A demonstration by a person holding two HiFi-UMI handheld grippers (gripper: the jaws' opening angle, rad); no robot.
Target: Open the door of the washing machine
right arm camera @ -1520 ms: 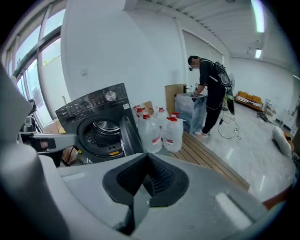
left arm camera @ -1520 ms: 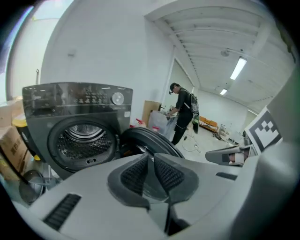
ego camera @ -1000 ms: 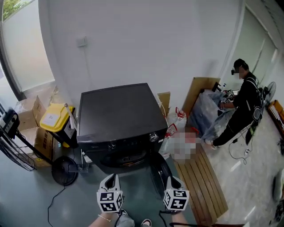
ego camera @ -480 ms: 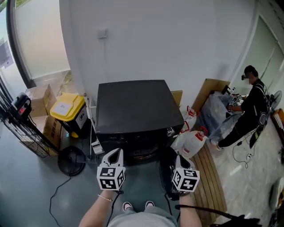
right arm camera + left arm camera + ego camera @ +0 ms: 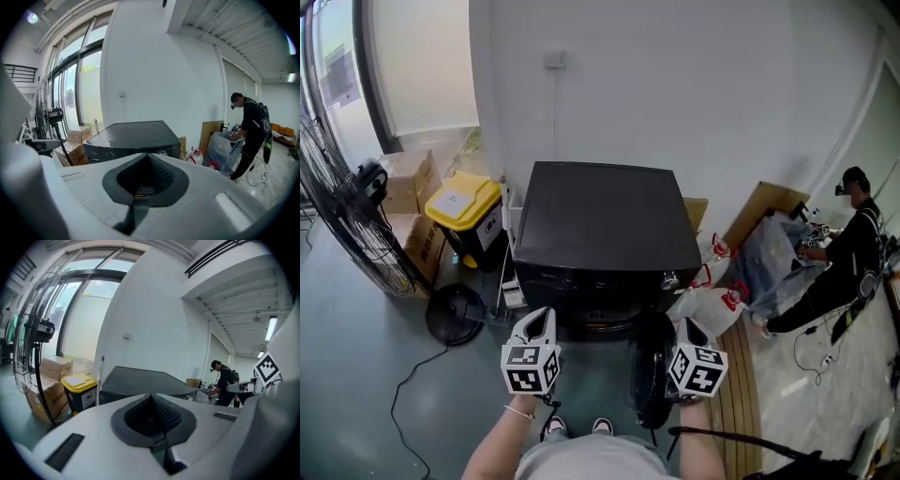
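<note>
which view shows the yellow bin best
Head view: the yellow bin shows clearly from above, left of the washing machine. Left gripper view shows its front and lid, smaller. Right gripper view doesn't show it.

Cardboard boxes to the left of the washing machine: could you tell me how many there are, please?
2. One box sits left of the bin, nearer the wall; the other sits in front of it. The fan may hide more.
</note>
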